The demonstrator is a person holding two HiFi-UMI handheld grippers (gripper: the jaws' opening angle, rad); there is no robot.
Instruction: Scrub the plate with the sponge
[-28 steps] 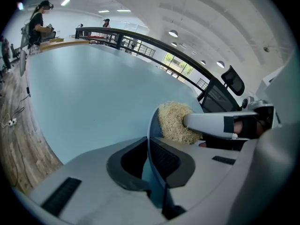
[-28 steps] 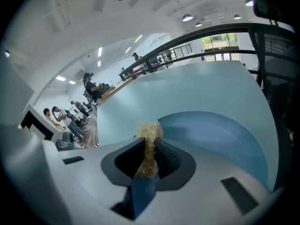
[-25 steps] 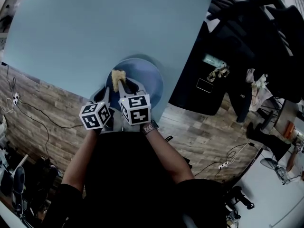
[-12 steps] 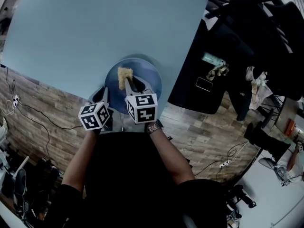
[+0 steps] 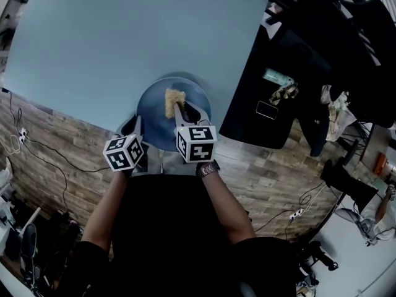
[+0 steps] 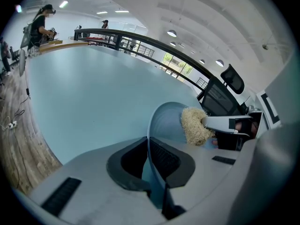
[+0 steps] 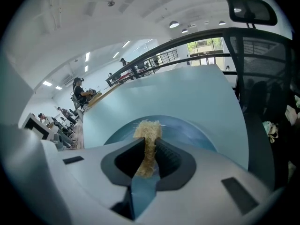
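On the pale bench, the left gripper meets the blue plate at its rim; the right gripper holds a tan sponge against it.

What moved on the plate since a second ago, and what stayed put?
The right tongs, shut on the sponge, slid it across the plate toward the person's right. The left tongs stayed clamped on the plate's rim, and the plate kept its place on the table.
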